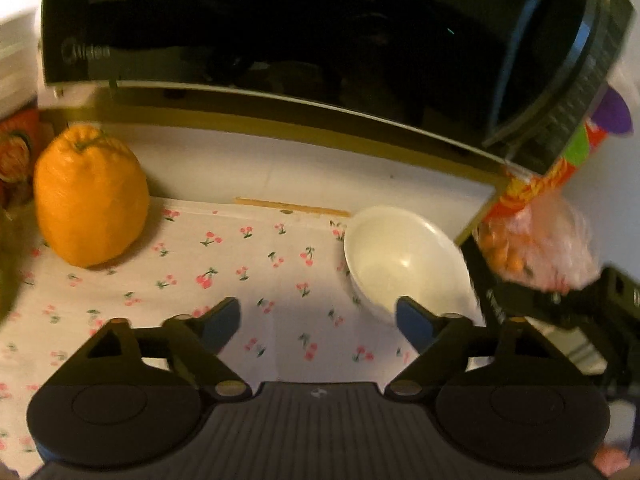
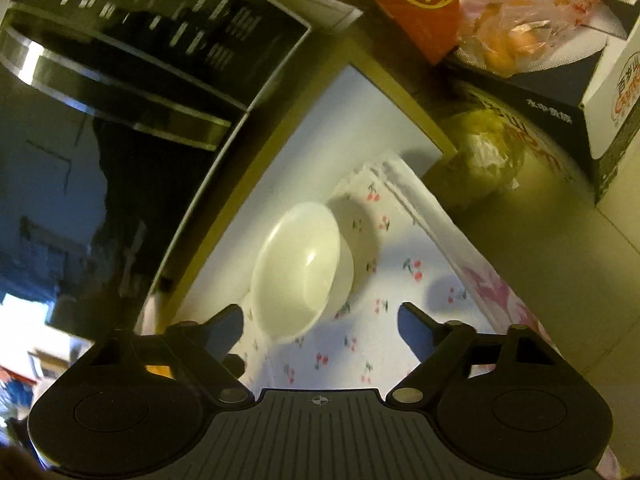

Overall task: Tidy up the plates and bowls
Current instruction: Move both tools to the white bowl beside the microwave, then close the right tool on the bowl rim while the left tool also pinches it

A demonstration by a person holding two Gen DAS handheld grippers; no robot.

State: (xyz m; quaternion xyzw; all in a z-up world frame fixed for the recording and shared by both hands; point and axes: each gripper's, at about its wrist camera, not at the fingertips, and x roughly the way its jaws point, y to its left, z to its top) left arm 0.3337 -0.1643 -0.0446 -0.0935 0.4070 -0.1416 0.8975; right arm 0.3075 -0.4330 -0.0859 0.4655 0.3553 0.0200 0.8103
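Note:
A white bowl (image 1: 404, 256) stands empty on a cherry-print cloth (image 1: 224, 264) in front of a black microwave (image 1: 280, 32). In the left wrist view my left gripper (image 1: 318, 320) is open with only cloth between its fingers; the bowl lies just beyond its right fingertip (image 1: 412, 316). In the right wrist view the same bowl (image 2: 300, 268) sits close ahead, its near rim beside the left fingertip (image 2: 232, 324) of my right gripper (image 2: 322, 320). That gripper is open too, and its pads touch nothing. No plate is in sight.
A big orange citrus fruit (image 1: 90, 196) stands on the cloth at the left. A plastic bag of small orange fruits (image 1: 536, 240) and printed boxes (image 2: 612, 88) crowd the right side. The microwave (image 2: 120, 120) closes off the back.

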